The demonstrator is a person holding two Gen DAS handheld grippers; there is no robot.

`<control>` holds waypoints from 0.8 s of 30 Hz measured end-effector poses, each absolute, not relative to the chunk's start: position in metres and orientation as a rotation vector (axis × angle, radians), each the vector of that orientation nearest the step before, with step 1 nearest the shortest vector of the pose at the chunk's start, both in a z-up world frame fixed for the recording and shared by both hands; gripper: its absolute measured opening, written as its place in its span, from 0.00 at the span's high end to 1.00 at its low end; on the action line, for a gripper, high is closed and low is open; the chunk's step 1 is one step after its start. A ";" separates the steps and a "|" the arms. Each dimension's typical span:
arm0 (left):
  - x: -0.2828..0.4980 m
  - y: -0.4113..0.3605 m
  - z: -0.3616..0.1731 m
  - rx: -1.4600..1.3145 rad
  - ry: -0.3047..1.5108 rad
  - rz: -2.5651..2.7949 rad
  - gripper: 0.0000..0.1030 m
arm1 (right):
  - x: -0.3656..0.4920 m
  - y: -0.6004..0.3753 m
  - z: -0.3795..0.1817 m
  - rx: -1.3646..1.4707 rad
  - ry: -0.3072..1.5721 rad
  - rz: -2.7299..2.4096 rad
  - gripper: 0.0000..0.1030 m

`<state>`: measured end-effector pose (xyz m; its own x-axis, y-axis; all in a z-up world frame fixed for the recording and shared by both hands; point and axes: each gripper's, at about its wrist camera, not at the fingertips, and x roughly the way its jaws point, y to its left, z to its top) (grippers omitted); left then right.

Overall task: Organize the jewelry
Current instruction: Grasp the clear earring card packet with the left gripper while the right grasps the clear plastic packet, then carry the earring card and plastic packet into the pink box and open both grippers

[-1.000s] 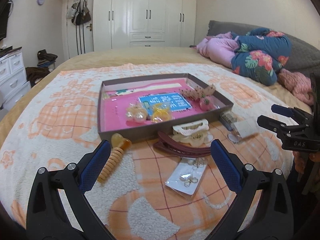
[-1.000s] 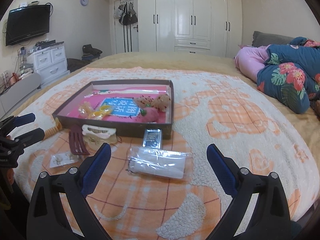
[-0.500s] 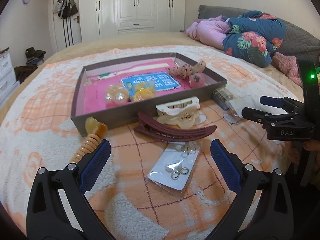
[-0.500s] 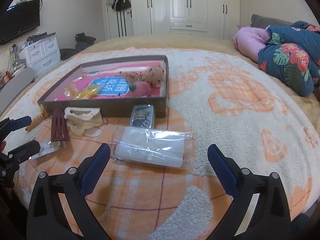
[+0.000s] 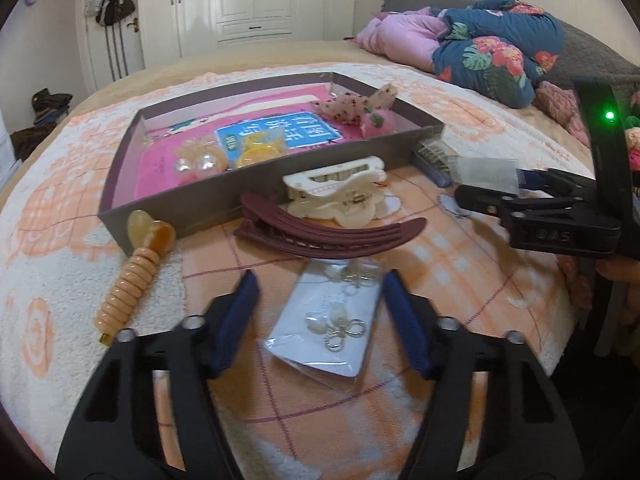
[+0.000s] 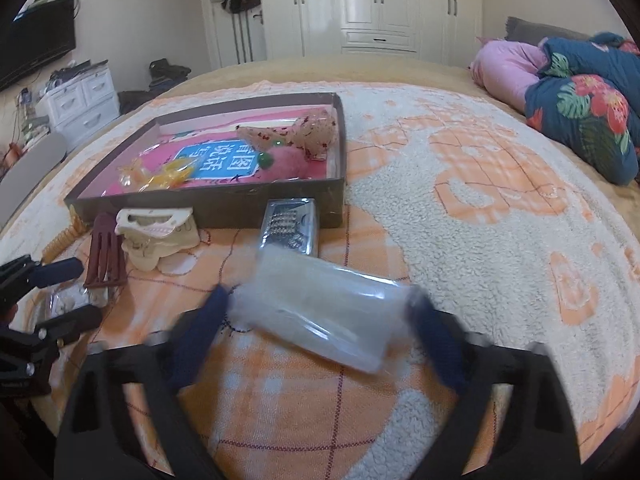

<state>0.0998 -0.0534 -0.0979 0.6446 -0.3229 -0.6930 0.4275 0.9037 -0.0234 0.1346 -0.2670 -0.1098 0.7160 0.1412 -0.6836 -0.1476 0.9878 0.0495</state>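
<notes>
A clear packet of silver earrings [image 5: 332,320] lies on the orange-check blanket between the blue pads of my left gripper [image 5: 320,276]. Its jaws are closing and the pads stand just off the packet's sides. My right gripper [image 6: 319,294] is also closing, its blurred pads at the two ends of a clear plastic bag [image 6: 320,316]. Behind them stands the grey box [image 5: 256,184] with a pink floor, holding bows, pearls and a blue card. A maroon hair clip [image 5: 332,236], a cream claw clip [image 5: 332,184] and a peach spiral hair tie [image 5: 132,284] lie in front of it.
A rhinestone packet [image 6: 290,224] leans against the box's front wall [image 6: 224,208]. Floral and pink bedding [image 5: 492,52] is piled at the far right. White drawers [image 6: 80,100] stand beyond the bed's left edge. The blanket's edge drops off close behind both grippers.
Both grippers have sunk closer to the blanket and tilted down. Their jaws, wide before, have narrowed: the left around the earring packet, the right around the clear bag.
</notes>
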 end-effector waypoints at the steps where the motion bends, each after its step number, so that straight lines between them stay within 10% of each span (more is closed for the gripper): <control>1: 0.099 -0.054 -0.098 0.149 0.759 -0.436 0.59 | 0.134 -0.266 -0.110 -0.017 0.756 0.163 0.32; 24: 0.094 -0.012 -0.063 0.011 0.676 -0.372 0.68 | 0.107 -0.260 -0.063 0.006 0.645 0.243 0.39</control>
<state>0.0938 -0.0121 -0.0632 0.7165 -0.3326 -0.6132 0.3398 0.9341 -0.1096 0.1068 -0.2598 -0.0633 0.7715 0.2257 -0.5948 -0.2221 0.9717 0.0806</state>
